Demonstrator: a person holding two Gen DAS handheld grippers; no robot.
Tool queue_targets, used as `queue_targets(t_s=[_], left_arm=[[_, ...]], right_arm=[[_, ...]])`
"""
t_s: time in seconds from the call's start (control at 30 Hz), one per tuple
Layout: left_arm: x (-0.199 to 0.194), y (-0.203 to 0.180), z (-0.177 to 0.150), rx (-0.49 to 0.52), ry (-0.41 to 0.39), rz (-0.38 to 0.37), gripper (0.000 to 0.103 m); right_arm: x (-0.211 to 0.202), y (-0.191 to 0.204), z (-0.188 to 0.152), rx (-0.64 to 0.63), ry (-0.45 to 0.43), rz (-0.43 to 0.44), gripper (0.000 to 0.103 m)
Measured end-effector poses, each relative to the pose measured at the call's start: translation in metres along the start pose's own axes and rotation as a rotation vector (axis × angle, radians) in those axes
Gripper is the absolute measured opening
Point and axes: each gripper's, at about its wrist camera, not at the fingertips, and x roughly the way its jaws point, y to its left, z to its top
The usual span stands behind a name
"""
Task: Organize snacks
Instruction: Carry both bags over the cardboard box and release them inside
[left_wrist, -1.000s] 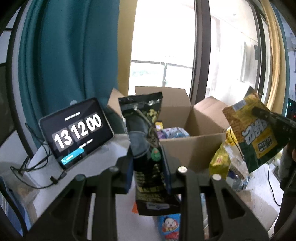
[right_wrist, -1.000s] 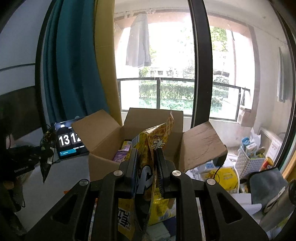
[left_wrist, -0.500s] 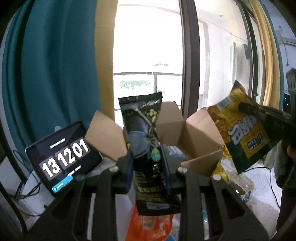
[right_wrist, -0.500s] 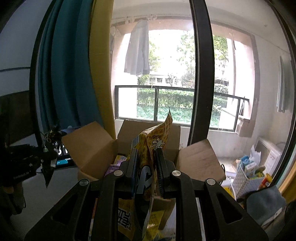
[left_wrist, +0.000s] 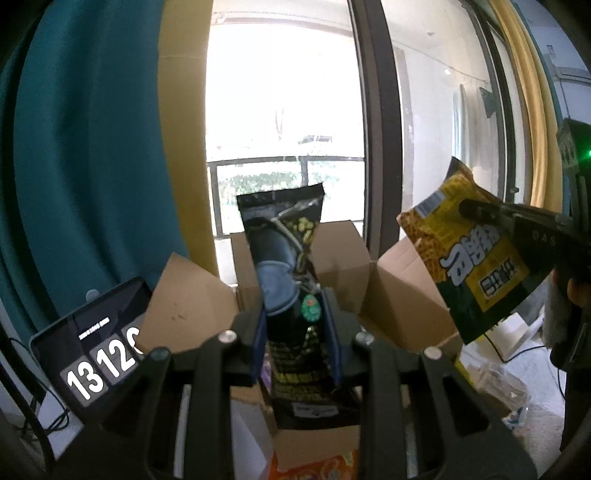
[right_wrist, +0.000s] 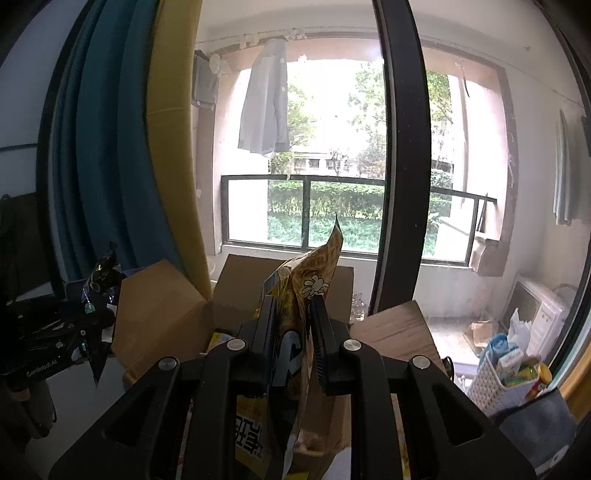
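My left gripper (left_wrist: 295, 317) is shut on a black snack bag (left_wrist: 284, 258) and holds it upright in front of the open cardboard box (left_wrist: 340, 258). My right gripper (right_wrist: 291, 314) is shut on a yellow snack bag (right_wrist: 310, 280) and holds it above the same box (right_wrist: 236, 284). In the left wrist view the yellow bag (left_wrist: 476, 269) hangs at the right, above the box's right flap. In the right wrist view the left gripper with the black bag (right_wrist: 98, 288) shows at the far left.
A tablet showing a clock (left_wrist: 88, 354) leans at the left of the box. An orange snack packet (left_wrist: 317, 465) lies below the box's near wall. A white basket of items (right_wrist: 509, 365) stands at the right. Teal and yellow curtains (left_wrist: 92, 147) hang behind.
Both grippers have risen with their bags and both views have tilted upward; the box sits lower in view. The left gripper has moved closer to the box.
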Motion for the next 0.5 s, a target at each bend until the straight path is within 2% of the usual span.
queue_targets(t_s=[0.13, 0.5], left_arm=[[0.018, 0.002, 0.000, 0.009, 0.014, -0.002, 0.028], [0.073, 0.002, 0.002, 0.009, 0.089, -0.007, 0.029]], right_arm=[[0.023, -0.003, 0.000, -0.012, 0.014, -0.019, 0.020], [0.092, -0.017, -0.017, -0.030, 0.138, -0.113, 0.020]])
